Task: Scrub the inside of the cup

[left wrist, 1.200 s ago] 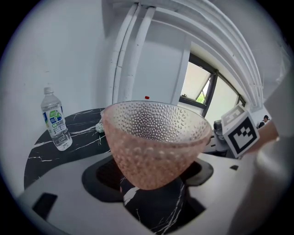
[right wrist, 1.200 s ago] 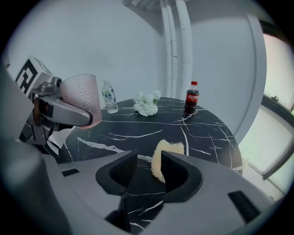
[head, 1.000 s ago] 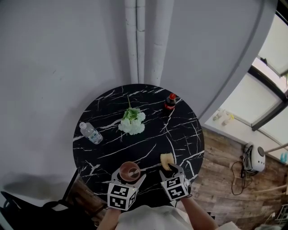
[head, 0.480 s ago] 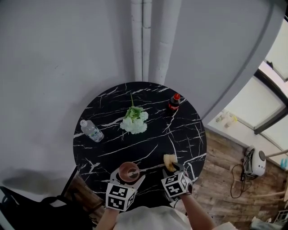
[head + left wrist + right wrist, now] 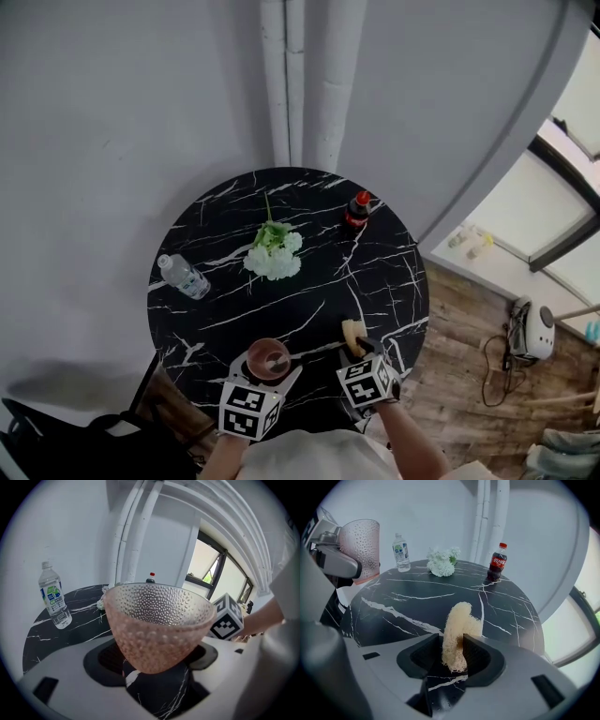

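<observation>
A pink dimpled glass cup stands upright just above the near table edge, with my left gripper shut on its lower part. To its right my right gripper is shut on a pale yellow fibrous sponge. The sponge sticks out past the fingertips over the tabletop. Its jaws have just been closing a little on the sponge. In the right gripper view the cup shows at the far left, apart from the sponge.
The round black marble table carries a water bottle at the left, a white flower bunch in the middle and a cola bottle at the back right. Wooden floor and a grey wall surround it.
The right gripper with the sponge has sunk slightly toward the table. The left gripper and the cup have kept their place.
</observation>
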`<state>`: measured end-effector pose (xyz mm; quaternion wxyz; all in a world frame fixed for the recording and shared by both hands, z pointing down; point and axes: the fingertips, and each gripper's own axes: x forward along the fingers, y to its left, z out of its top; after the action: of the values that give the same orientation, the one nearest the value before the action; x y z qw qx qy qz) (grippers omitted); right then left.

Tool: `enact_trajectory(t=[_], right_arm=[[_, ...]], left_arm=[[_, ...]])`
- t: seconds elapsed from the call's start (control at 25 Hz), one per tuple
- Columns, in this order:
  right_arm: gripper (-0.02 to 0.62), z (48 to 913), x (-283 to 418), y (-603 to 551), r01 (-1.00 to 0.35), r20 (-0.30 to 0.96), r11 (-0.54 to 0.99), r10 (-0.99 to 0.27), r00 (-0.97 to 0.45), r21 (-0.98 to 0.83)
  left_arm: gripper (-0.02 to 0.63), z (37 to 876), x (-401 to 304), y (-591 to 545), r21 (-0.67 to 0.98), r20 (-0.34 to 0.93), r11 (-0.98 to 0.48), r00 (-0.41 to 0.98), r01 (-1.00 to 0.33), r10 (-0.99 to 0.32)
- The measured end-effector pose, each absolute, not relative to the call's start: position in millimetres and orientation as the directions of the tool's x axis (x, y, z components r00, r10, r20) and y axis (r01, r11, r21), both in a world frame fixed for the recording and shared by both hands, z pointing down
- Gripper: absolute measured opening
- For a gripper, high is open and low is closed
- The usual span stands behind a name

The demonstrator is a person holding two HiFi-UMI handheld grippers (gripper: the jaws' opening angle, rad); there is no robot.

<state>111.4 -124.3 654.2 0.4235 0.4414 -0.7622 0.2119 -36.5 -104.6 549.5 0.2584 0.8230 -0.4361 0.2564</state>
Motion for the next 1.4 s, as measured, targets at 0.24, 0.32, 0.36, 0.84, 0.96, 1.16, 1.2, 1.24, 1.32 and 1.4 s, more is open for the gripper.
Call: enact_trajectory(t=[0.24,0.32,0.36,0.84,0.96,1.16,1.2,1.24,1.32,1.4], right_arm=[[0.118,653.9,115.9,-126.3,-0.851,0.832,0.522,-0.494,-0.252,0.052],[0.107,654.5,116.9,-126.5,-0.851,0.834,0.521,-0.495,-0.243,0.061],[0.103,654.7,117.4,-126.9,-0.853,0.835,0.519,-0.496,-0.239,0.064],[0.074,653.6,119.2,-127.7,-0.864,0.841,0.502,-0.485,-0.241,0.043],[0.069,650.7,120.3,-127.5,-0.866,0.831,0.498,-0.495,-0.253,0.033],[0.063,635.8,117.2,-128.3,-0.862,0.804,0.506,-0.526,-0.276,0.036],[0.063,632.5,115.4,-128.4,-0.86,0.798,0.508,-0.532,-0.282,0.035],[0.063,629.2,113.8,-128.5,-0.859,0.791,0.511,-0.539,-0.288,0.035],[0.063,621.8,110.4,-129.3,-0.857,0.778,0.515,-0.553,-0.298,0.037],[0.063,614.1,106.8,-130.1,-0.852,0.765,0.521,-0.565,-0.307,0.043]], left_arm=[[0.351,551.1,-32.4,-106.8,0.207,0.651,-0.488,0.491,-0.848,-0.578],[0.351,551.9,-31.4,-106.9,0.208,0.653,-0.486,0.49,-0.849,-0.577],[0.351,552.0,-31.1,-107.1,0.207,0.654,-0.486,0.49,-0.849,-0.577],[0.351,546.4,-33.4,-108.9,0.184,0.646,-0.506,0.492,-0.843,-0.584],[0.351,544.3,-32.7,-107.6,0.162,0.649,-0.527,0.493,-0.834,-0.58],[0.351,541.0,-34.7,-108.4,0.14,0.647,-0.551,0.497,-0.823,-0.578],[0.351,540.4,-34.9,-108.2,0.141,0.646,-0.553,0.499,-0.821,-0.577],[0.351,539.7,-34.7,-108.0,0.141,0.645,-0.556,0.502,-0.819,-0.576],[0.351,538.7,-34.0,-107.9,0.141,0.644,-0.564,0.508,-0.814,-0.572],[0.351,538.3,-33.3,-107.7,0.142,0.644,-0.572,0.515,-0.808,-0.566]])
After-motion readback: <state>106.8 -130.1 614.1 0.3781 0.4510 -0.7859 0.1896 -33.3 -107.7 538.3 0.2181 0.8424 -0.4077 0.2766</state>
